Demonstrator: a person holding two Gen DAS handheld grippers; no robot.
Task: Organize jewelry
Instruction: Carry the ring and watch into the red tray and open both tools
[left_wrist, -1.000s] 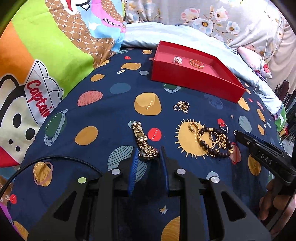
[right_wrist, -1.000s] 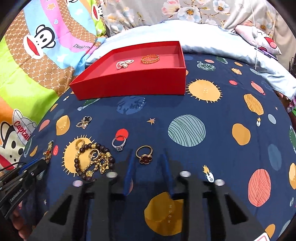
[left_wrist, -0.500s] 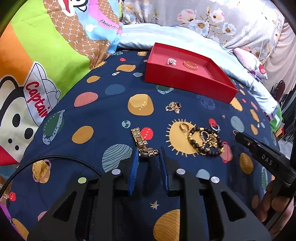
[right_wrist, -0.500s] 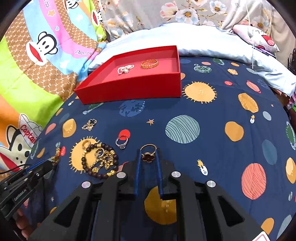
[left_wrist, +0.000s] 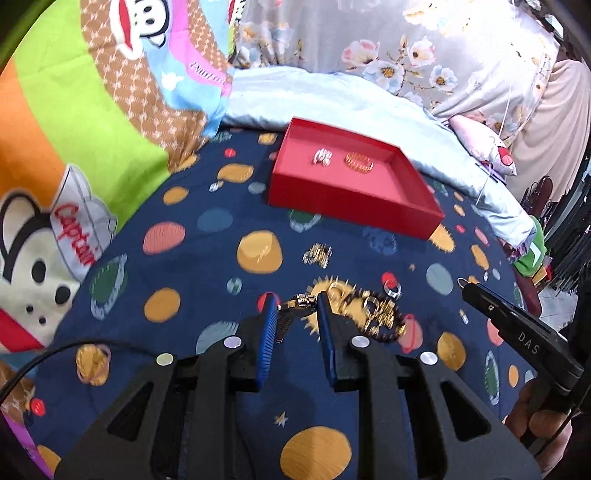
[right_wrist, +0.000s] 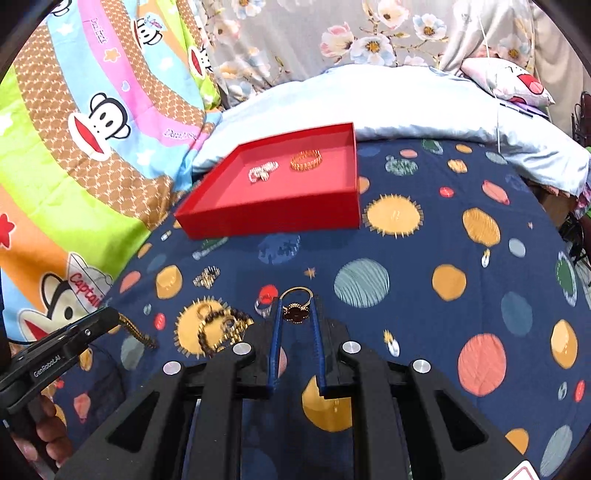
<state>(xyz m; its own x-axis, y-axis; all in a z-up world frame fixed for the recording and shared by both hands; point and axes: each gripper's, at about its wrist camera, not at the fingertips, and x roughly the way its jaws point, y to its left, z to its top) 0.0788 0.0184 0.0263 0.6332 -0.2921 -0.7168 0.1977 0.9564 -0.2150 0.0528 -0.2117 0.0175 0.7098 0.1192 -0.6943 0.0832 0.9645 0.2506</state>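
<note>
Now the left gripper (left_wrist: 297, 301) pinches a gold watch (left_wrist: 300, 302), which dangles from its tips. Meanwhile the right gripper (right_wrist: 297, 306) clamps a gold ring (right_wrist: 295, 314) above the bed (right_wrist: 424, 266). At 12 o'clock, well apart, sits the red tray (right_wrist: 273, 218), holding two bracelets.

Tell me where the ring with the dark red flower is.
Right wrist view, low centre: the flower ring sits between the right gripper fingers, right of the silver ring.
</note>
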